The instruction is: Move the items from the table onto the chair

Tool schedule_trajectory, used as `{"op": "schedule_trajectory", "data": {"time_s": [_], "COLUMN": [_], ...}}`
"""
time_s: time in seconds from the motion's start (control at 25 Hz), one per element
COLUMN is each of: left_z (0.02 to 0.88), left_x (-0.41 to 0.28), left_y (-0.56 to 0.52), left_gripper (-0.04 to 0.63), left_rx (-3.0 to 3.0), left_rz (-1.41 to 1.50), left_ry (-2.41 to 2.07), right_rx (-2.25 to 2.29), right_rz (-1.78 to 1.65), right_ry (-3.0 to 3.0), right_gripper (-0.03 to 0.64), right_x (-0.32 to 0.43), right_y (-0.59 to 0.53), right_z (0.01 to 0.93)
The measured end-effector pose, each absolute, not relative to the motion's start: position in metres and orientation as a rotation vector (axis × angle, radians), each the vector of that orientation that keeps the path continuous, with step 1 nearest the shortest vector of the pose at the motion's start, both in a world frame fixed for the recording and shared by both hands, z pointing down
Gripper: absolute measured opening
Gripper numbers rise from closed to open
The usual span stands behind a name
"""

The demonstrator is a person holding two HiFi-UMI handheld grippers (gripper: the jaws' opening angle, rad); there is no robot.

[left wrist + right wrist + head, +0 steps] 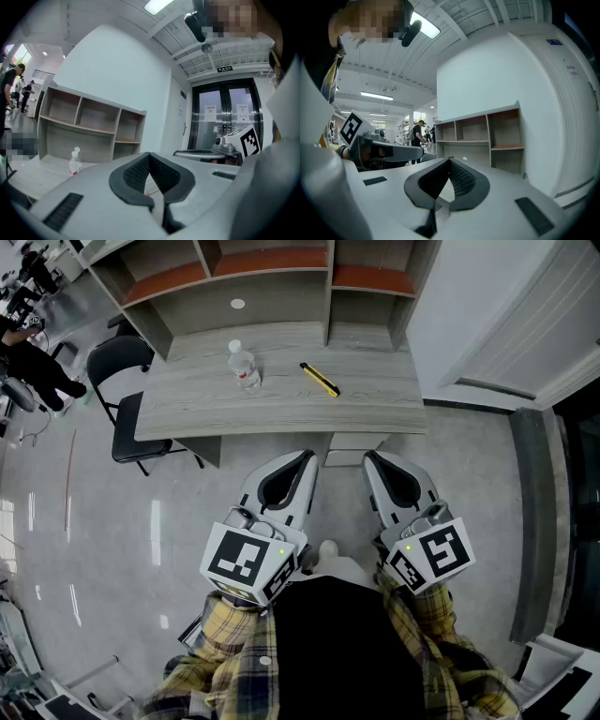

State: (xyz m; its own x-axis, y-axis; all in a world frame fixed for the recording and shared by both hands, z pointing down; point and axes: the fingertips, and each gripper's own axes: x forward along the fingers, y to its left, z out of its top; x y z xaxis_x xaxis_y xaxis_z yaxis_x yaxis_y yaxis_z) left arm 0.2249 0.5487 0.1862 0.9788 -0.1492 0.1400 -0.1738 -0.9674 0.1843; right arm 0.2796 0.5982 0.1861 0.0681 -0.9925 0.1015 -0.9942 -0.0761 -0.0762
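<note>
A clear water bottle (244, 365) with a white cap stands on the grey wooden table (187, 404). To its right lies a yellow and black utility knife (320, 379). A black folding chair (127, 404) stands at the table's left end. My left gripper (303, 459) and right gripper (372, 459) are held side by side in front of the table, well short of its near edge. Both are shut with nothing in them. The left gripper view shows its jaws (150, 155) closed and the bottle (75, 161) far off to the left. The right gripper view shows closed jaws (450, 161).
A shelf unit (272, 277) with open compartments rises from the back of the table, with a small white disc (237, 304) in it. A white door (511, 315) is at the right. A person in black (33, 357) stands far left. Grey floor (112, 521) lies around me.
</note>
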Motion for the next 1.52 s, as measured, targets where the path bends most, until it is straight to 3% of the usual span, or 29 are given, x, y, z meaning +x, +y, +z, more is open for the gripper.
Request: {"op": "schedule_trajectory", "data": {"time_s": [1.0, 1.52], "left_z": [0.204, 0.207], "left_x": [0.217, 0.225], "left_y": [0.578, 0.496], "left_gripper": [0.003, 0.003], "left_rx": [2.87, 2.862], "left_rz": [0.178, 0.165], "left_ry": [-0.465, -0.485], "right_rx": [2.191, 2.179], "right_rz": [0.218, 0.234], "right_ry": [-2.208, -2.204], "right_gripper": [0.017, 0.017], "right_x": [0.289, 0.295], "right_y": [0.643, 0.57], "right_z": [0.203, 0.208]}}
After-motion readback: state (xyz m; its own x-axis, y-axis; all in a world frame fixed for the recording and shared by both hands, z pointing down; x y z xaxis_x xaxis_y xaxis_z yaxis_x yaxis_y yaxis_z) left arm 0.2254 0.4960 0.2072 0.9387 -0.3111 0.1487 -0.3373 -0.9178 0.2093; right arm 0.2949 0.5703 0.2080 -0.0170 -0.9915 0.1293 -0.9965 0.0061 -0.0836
